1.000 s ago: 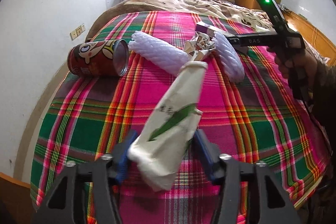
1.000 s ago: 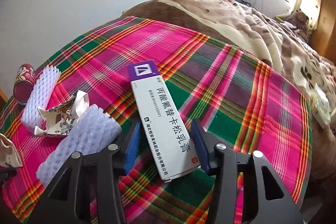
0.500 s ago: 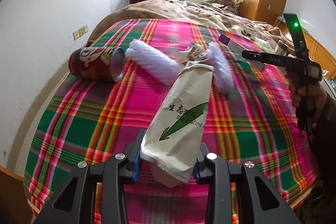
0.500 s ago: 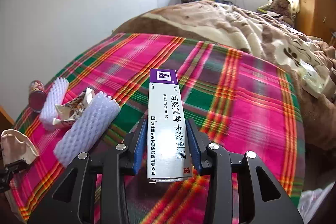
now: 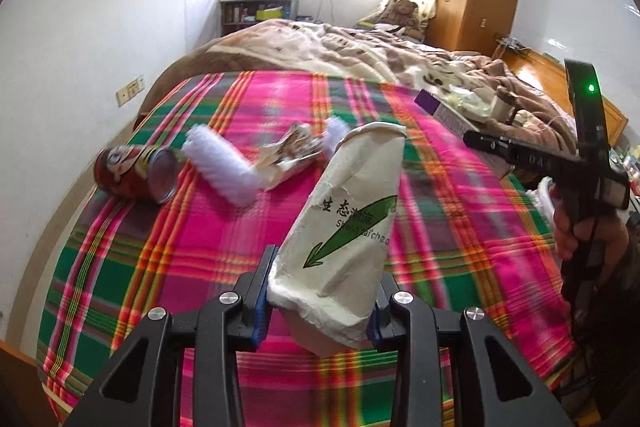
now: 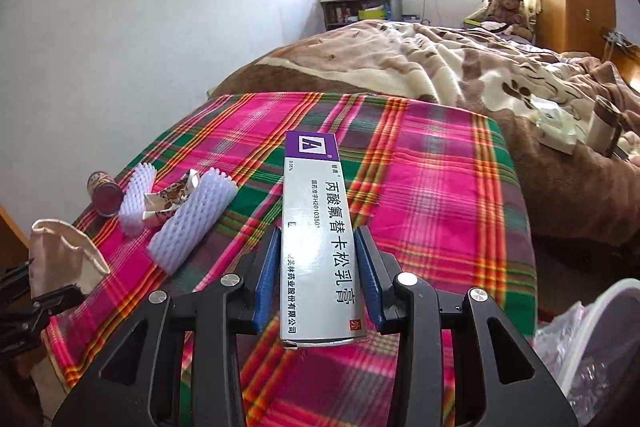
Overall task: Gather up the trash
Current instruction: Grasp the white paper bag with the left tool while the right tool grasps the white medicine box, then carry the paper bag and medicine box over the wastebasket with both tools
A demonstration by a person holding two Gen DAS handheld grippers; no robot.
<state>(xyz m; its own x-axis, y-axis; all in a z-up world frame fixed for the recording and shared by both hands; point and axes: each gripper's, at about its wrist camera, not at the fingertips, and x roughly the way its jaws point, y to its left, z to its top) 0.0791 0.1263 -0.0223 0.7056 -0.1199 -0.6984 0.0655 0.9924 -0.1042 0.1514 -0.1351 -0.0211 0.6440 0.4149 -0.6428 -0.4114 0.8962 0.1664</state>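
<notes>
Holding one piece of trash apiece, both tools are lifted off the plaid blanket (image 5: pixel 192 267) on the bed. The left hand-held gripper (image 5: pixel 322 301) is clamped on a crumpled paper cup (image 5: pixel 346 227), pinched near its base so the wide mouth sticks out ahead of the jaws. The right hand-held gripper (image 6: pixel 318 279) squeezes a long ointment box (image 6: pixel 318 231) by its near half, the purple end jutting forward.

Ahead and to the left of each tool, more trash lies on the blanket: a red can (image 5: pixel 134 173) on its side, two white foam sleeves (image 5: pixel 222 167), and a torn wrapper (image 5: pixel 290 155) between them. To the right of the right tool, a clear-lined bin (image 6: pixel 592 339) shows at the frame edge.

The risks, as I judge them: the soft cup could buckle and slide out under a quick swing, and the box could pivot in the pads. A careless pass could also knock the can rolling off the bed.
</notes>
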